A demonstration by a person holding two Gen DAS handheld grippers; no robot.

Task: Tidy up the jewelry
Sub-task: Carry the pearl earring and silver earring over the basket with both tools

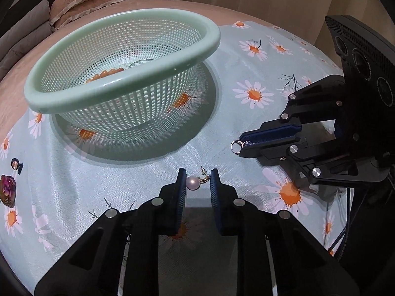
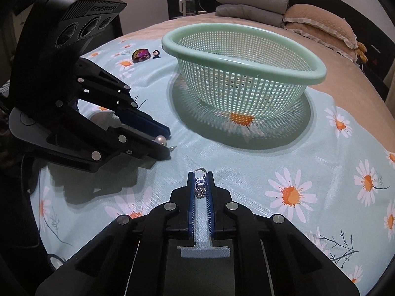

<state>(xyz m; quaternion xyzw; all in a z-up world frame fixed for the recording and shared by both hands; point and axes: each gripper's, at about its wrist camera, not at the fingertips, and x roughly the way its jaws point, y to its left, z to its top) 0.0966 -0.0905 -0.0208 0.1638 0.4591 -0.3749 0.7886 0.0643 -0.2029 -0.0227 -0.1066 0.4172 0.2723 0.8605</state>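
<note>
A pale green mesh basket [image 1: 123,56] [image 2: 242,56] stands on the daisy-print cloth, with an orange bead string [image 1: 106,74] inside. My left gripper [image 1: 197,181] [image 2: 166,139] is low over the cloth with a pearl earring [image 1: 193,182] [image 2: 161,139] between its fingers; the pearl touches the left pad and a gap remains on the right. My right gripper [image 2: 200,181] [image 1: 240,145] is shut on a sparkly silver ring earring [image 2: 200,185] [image 1: 237,146], held just above the cloth, right of the left gripper.
A purple iridescent brooch [image 1: 8,190] [image 2: 141,55] and a small dark round piece [image 1: 16,165] [image 2: 156,53] lie on the cloth left of the basket. Pillows [image 2: 318,24] and folded grey blankets [image 2: 249,5] lie at the bed's far end.
</note>
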